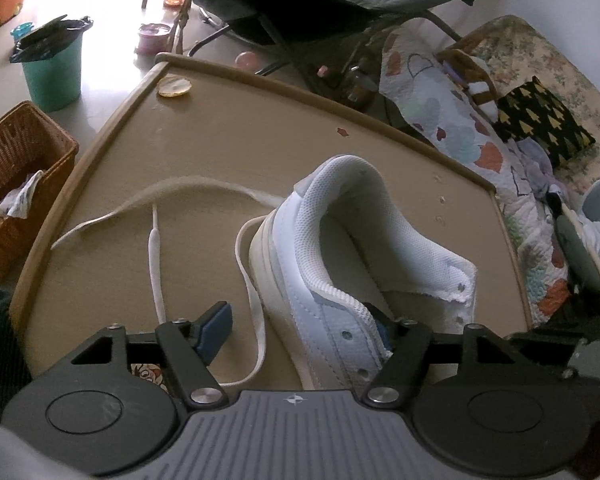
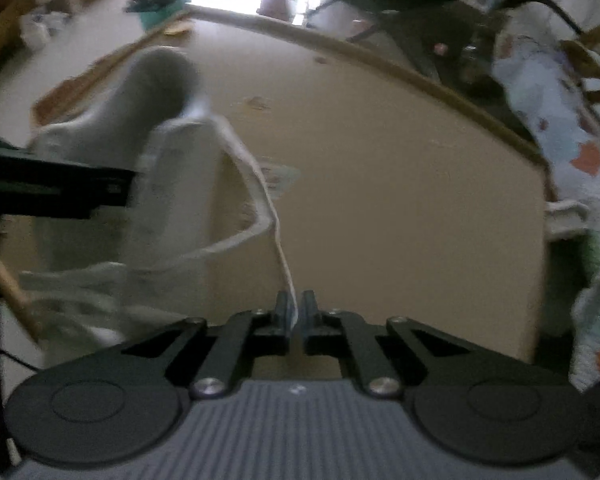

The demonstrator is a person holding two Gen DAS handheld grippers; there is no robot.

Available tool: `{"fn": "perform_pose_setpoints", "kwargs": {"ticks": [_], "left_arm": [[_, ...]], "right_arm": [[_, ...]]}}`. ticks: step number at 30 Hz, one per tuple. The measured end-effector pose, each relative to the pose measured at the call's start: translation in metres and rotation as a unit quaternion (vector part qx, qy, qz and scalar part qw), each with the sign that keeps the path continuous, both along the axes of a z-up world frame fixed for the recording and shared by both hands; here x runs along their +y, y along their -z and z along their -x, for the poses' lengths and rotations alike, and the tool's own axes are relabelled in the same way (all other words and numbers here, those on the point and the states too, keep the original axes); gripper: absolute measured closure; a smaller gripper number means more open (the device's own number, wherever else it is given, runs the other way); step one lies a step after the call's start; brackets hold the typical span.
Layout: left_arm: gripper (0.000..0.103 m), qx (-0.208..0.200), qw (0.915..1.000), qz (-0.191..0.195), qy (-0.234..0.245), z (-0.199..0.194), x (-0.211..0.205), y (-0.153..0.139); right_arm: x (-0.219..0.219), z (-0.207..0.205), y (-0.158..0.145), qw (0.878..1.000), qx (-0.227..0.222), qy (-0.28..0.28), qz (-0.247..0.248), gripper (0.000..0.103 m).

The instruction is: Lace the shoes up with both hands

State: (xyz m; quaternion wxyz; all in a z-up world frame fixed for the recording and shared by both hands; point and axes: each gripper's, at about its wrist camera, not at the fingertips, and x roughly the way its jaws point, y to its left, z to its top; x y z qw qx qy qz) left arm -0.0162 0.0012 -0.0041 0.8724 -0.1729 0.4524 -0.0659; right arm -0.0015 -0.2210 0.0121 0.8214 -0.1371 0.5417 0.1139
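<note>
Two grippers worked a white sneaker (image 1: pixel 340 248) that stood on a tan table (image 1: pixel 228 140), heel collar toward twelve o'clock in the left wrist view. The left gripper (image 1: pixel 300 332) was spread wide around the shoe's side wall near the eyelets: its blue-padded finger (image 1: pixel 216 328) sat clear of the shoe at nine o'clock, and the other finger was tucked inside the opening at three o'clock, partly hidden, so whether either pad touched the leather could not be told. A white lace (image 1: pixel 256 312) looped on the tabletop just beside the sole, and a second length with its aglet ran off toward ten o'clock.

In the right wrist view, heavily blurred, the right gripper (image 2: pixel 296 316) had its fingers pressed nearly together, pinching the lace (image 2: pixel 284 268), which rose toward eleven o'clock to the sneaker (image 2: pixel 168 184). A green bucket (image 1: pixel 52 72) and a wicker basket (image 1: pixel 16 152) stood on the floor off the table's nine o'clock edge.
</note>
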Motion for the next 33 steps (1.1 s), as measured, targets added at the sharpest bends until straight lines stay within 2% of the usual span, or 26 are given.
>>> {"fn": "perform_pose_setpoints", "kwargs": {"ticks": [10,19,23,25,26,28,33], "left_arm": [[0.031,-0.004,1.0,-0.003,0.001,0.002,-0.001,0.0],[0.03,-0.009,0.9999,-0.011,0.005,0.001,-0.004,-0.002],[0.029,-0.015,0.9999,-0.006,0.003,0.003,-0.002,-0.001],[0.029,-0.017,0.9998,-0.006,0.004,0.004,-0.002,-0.001],[0.029,-0.018,0.9998,-0.005,0.004,0.005,-0.002,-0.001],[0.027,-0.018,0.9998,-0.006,0.004,0.005,-0.002,0.0],[0.025,-0.022,0.9997,-0.01,0.006,0.004,-0.003,0.0]], "right_arm": [[-0.067,-0.016,0.011,0.994,-0.007,0.081,0.071,0.098],[-0.084,-0.01,0.005,0.994,0.01,0.083,0.067,0.094],[-0.075,-0.003,-0.009,0.999,-0.005,0.052,0.013,0.092],[-0.067,-0.005,-0.016,1.0,-0.015,0.024,-0.004,0.086],[-0.062,-0.007,-0.019,1.0,-0.021,0.008,-0.004,0.084],[-0.053,-0.01,-0.022,0.999,-0.031,-0.029,-0.004,0.071],[-0.03,-0.017,-0.008,0.994,-0.034,-0.101,0.004,0.069]]}}
